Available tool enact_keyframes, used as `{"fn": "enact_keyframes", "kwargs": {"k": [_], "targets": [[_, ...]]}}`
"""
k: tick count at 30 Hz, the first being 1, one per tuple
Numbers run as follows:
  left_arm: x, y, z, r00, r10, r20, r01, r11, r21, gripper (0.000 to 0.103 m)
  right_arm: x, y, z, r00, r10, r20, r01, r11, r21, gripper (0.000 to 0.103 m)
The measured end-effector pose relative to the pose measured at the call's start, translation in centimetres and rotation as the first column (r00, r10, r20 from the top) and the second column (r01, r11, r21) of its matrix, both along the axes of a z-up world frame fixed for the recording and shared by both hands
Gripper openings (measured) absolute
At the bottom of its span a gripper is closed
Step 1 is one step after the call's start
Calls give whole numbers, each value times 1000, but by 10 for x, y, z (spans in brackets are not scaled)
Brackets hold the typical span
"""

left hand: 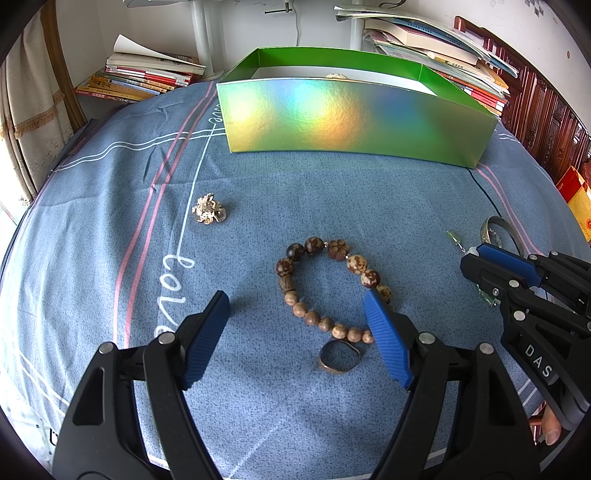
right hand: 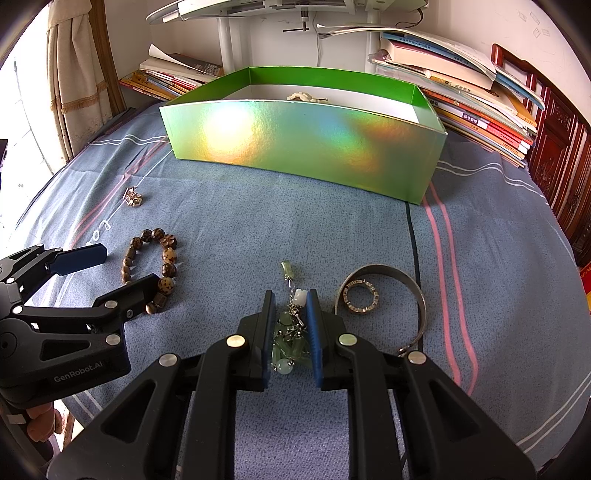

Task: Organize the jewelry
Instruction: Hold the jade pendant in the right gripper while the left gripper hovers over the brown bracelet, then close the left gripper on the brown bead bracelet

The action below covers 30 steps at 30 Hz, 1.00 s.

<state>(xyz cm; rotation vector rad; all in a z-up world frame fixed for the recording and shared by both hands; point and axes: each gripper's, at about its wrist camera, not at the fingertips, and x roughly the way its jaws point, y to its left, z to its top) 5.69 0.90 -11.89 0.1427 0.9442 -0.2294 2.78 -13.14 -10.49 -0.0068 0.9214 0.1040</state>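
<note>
A blue woven bedsheet with pink and white stripes and white cursive lettering (left hand: 110, 236) covers the bed and is brightly lit by daylight from the left, where a beige fringed curtain (right hand: 79, 70) hangs beside a glaring window. Along the white plaster wall (left hand: 258, 29) at the back lie untidy stacks of paperback books (left hand: 144, 79) and more piled books and papers (right hand: 461, 92) on either side of a white stand's post (right hand: 227, 40). A dark red carved wooden panel (right hand: 554, 147) borders the bed on the right.
</note>
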Motion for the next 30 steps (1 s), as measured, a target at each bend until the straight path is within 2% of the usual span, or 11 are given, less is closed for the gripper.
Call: {"fn": "enact_keyframes", "kwargs": {"k": [10,11,13,15,16,18,19,30], "targets": [[0,0,0,1000,1,-1,-1,1000,-1,75,0,0,0,1000,-2,1,2,1000,2,17],[0,0,0,1000,-1,0,1,1000,-4,73,0,0,0,1000,-2,1,2,1000,2,17],[-2,-2,2,1000,-14,5,14,1000,-6,57,-1,0,0,1000,1,0,-1,1000,2,17],[-4,-5,4,1000,-28,7,28,1000,-9,34,-1,1,1,1000,7,-3,-7,1000,8,15],[-4,-7,5,999,-36,9,36,999,-9,30,-1,1,1,1000,11,-4,-11,1000,16,14],[-6,-8,6,999,-48,10,48,999,-12,13,-2,2,2,1000,15,-4,-15,1000,18,13],[-6,-9,6,999,-52,8,52,999,-14,10,-2,2,2,1000,15,-4,-15,1000,18,13],[-12,-9,15,998,-61,33,61,998,-24,8,-7,-1,10,1000,3,22,-3,1000,26,10]]}}
